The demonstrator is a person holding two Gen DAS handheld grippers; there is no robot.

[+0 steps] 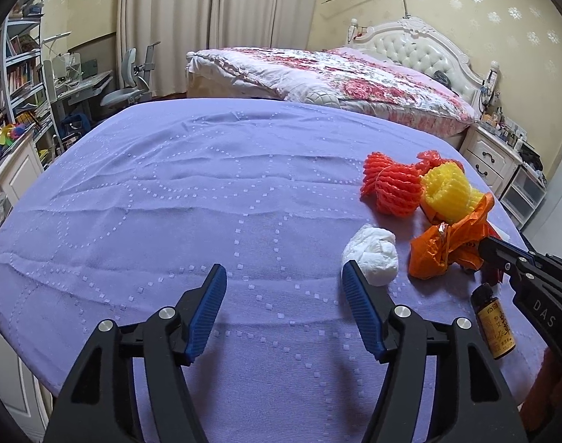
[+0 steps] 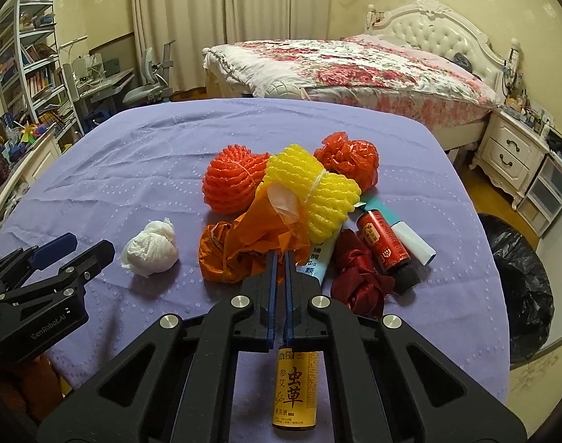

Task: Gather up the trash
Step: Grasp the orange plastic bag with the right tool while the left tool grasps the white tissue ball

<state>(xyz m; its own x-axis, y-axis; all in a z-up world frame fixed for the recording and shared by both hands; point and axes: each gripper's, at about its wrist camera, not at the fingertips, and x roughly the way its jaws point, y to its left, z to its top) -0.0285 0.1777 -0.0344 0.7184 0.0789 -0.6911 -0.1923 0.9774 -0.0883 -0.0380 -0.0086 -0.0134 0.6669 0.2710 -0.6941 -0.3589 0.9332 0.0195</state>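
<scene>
Trash lies on a purple-covered table (image 1: 170,203) (image 2: 133,155). My right gripper (image 2: 280,258) is shut on a crumpled orange plastic bag (image 2: 244,243) (image 1: 447,247); it shows in the left wrist view (image 1: 502,254). My left gripper (image 1: 282,277) is open and empty, its right finger next to a white tissue ball (image 1: 373,253) (image 2: 151,249). Behind lie an orange foam net (image 2: 231,179) (image 1: 390,184), a yellow foam net (image 2: 314,192) (image 1: 447,192), a red bag (image 2: 349,160), a red tube (image 2: 384,245), dark red ribbon (image 2: 358,280), and a yellow-labelled bottle (image 2: 295,391) (image 1: 493,325).
A black-lined bin (image 2: 521,288) stands right of the table. A flowered bed (image 1: 336,74) and white nightstand (image 2: 513,155) are behind; desk, chair and shelves (image 1: 18,74) at left. A teal-and-white box (image 2: 402,229) lies under the nets.
</scene>
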